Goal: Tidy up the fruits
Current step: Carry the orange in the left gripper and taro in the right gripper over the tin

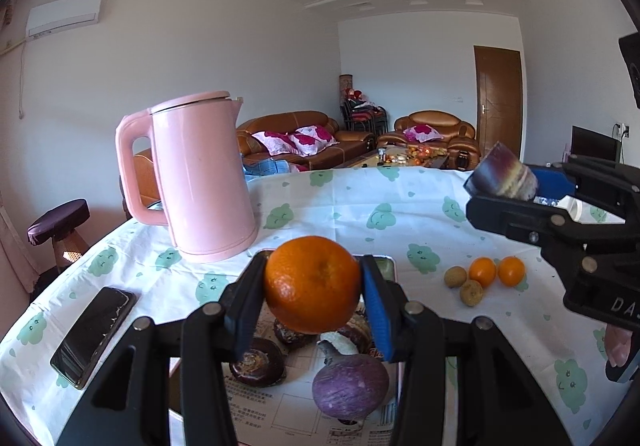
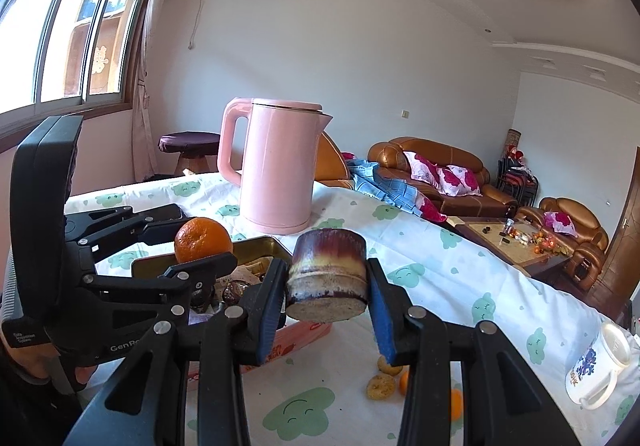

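My left gripper (image 1: 313,286) is shut on an orange mandarin (image 1: 312,283), held in the air above a pink tin box (image 2: 264,246) that holds dark water chestnuts (image 1: 258,364) and a purple round fruit (image 1: 350,386). From the right wrist view the left gripper (image 2: 202,252) and its mandarin (image 2: 203,238) show at the left. My right gripper (image 2: 327,296) is shut on a short purple and yellow piece of sugarcane (image 2: 328,274); the same sugarcane piece (image 1: 502,173) hangs at the right in the left wrist view. Two small oranges (image 1: 496,272) and two brown longans (image 1: 464,284) lie on the tablecloth.
A tall pink kettle (image 1: 200,177) stands behind the box. A black phone (image 1: 94,334) lies at the table's left edge. A white mug (image 2: 600,366) sits at the right. The table carries a white cloth (image 1: 360,205) with green prints. Sofas stand beyond it.
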`<move>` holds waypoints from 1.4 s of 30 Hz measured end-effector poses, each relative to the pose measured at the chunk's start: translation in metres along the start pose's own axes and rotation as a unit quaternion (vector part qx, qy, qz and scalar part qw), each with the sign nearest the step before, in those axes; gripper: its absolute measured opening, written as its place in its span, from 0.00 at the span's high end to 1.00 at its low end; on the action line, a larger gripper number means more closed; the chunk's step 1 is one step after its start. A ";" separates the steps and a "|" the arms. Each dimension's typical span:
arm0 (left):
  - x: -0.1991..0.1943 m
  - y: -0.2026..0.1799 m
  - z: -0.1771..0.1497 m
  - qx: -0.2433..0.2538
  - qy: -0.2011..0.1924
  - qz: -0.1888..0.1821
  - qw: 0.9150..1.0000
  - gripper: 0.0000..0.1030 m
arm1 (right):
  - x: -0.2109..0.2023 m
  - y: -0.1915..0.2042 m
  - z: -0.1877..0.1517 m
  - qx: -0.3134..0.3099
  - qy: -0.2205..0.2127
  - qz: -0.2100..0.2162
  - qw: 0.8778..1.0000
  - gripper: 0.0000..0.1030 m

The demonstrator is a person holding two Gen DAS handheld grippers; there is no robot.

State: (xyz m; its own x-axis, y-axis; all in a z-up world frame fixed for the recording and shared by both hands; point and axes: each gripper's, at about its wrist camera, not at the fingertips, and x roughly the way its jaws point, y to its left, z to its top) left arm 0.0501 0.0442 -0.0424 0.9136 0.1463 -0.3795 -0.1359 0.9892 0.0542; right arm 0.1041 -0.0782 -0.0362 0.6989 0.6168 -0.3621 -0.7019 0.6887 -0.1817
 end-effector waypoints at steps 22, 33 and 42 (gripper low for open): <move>0.021 0.060 -0.009 -0.027 0.049 0.031 0.998 0.53 | 0.058 0.043 0.005 -0.009 0.050 0.049 0.998 0.60; 0.023 0.074 -0.027 -0.036 0.082 0.018 0.996 0.53 | 0.090 0.072 -0.009 -0.021 0.103 0.086 0.991 0.59; 0.018 0.073 -0.032 -0.032 0.083 0.030 0.996 0.39 | 0.091 0.072 -0.012 -0.014 0.110 0.099 0.989 0.54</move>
State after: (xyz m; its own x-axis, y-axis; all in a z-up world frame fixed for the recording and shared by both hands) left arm 0.0441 0.1189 -0.0751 0.8284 0.1968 -0.5243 -0.2165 0.9760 0.0243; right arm 0.1155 0.0235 -0.0935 0.5027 0.6388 -0.5825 -0.8280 0.5495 -0.1120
